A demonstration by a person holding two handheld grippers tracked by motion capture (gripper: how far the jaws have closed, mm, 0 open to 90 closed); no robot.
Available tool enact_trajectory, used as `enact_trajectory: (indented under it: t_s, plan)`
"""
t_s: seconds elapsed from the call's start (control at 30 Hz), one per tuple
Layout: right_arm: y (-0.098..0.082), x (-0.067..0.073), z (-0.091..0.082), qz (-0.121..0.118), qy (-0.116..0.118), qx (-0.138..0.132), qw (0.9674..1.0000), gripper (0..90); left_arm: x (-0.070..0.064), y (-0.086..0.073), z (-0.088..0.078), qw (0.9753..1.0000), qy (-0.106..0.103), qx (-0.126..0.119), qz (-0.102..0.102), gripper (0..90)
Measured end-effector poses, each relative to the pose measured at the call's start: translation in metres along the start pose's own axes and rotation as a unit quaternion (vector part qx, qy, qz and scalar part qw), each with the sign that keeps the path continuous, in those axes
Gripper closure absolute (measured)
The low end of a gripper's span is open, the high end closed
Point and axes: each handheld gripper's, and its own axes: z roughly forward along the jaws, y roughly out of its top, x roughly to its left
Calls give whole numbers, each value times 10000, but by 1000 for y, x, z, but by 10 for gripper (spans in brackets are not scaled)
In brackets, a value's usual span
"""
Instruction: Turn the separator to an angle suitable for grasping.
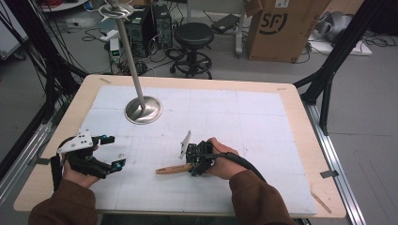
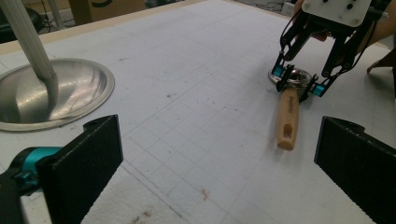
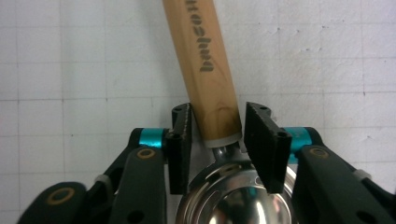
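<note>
A portafilter with a light wooden handle (image 1: 172, 169) and a shiny metal bowl (image 3: 233, 196) lies on the white gridded mat (image 1: 244, 117), handle pointing left in the high view. My right gripper (image 3: 217, 126) is shut on it, its black pads pinching the handle's thick end just where it meets the metal neck. The left gripper view shows that same right gripper (image 2: 299, 81) straddling the portafilter (image 2: 287, 119) from above. My left gripper (image 1: 114, 151) rests at the mat's left edge with its jaws open and nothing between them, aimed toward the portafilter.
A round metal stand base (image 1: 143, 110) with a tall pole sits on the far left of the mat. Beyond the wooden table (image 1: 300, 140) are a black stool (image 1: 194, 35), a cardboard box (image 1: 281, 28), and cables on the floor.
</note>
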Motion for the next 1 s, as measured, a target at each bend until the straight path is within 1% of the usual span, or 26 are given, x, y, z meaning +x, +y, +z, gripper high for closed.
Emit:
enact_trajectory:
  t_s: [0.07, 0.1, 0.17, 0.2, 0.27, 0.47, 0.5, 0.53, 0.6, 0.63, 0.67, 0.7, 0.8, 0.93, 0.97, 1.0]
  plan:
    - [0, -1, 0, -13, -21, 31, 10000, 626, 0, 0, 0, 10000, 5, 3, 0, 16]
    - [1, -1, 0, 58, -8, 65, 10000, 620, 0, 0, 0, 10000, 4, 3, -11, 16]
    - [2, 0, 0, 82, -6, 104, 9999, 620, 0, 0, 0, 10000, 3, 7, 1, 17]
    - [4, -1, 0, 88, 10, 167, 9998, 619, 0, 0, 0, 10000, 5, 2, -6, 16]
    - [4, -2, 0, 55, 25, 185, 9998, 624, 0, 0, 0, 10000, -2, 9, 0, 16]
    - [6, -3, 1, 163, 113, 280, 9994, 632, 0, 0, 1, 10000, -12, 22, 1, 17]
    - [7, -3, 1, 156, 108, 316, 9993, 633, 0, 0, 1, 10000, -12, 24, -6, 16]
    - [10, -3, 2, 130, 97, 422, 9990, 634, 0, 0, 1, 10000, -17, 23, 11, 16]
    - [11, -3, 2, 110, 98, 460, 9988, 636, -1, 0, 2, 10000, -16, 28, 0, 16]
    - [15, -2, 3, 85, 107, 588, 9982, 644, -1, 0, 2, 10000, -23, 39, 15, 16]
    - [16, -2, 3, 68, 75, 634, 9979, 652, -2, 0, 2, 10000, -28, 33, 8, 16]
    - [17, -2, 3, 82, 90, 668, 9977, 661, -2, 0, 2, 10000, -29, 41, 20, 16]
    - [17, -1, 3, 96, 81, 669, 9977, 680, -2, 0, 1, 10000, -26, 43, 20, 16]
    - [18, 0, 3, 107, 50, 693, 9975, 686, -2, -1, 1, 10000, -26, 48, 20, 16]
    - [18, 1, 3, 101, 2, 710, 9974, 686, -2, -1, 1, 10000, -26, 48, 20, 16]
    - [18, 1, 3, 127, 15, 687, 9976, 687, -2, -1, 1, 10000, -24, 47, 18, 17]
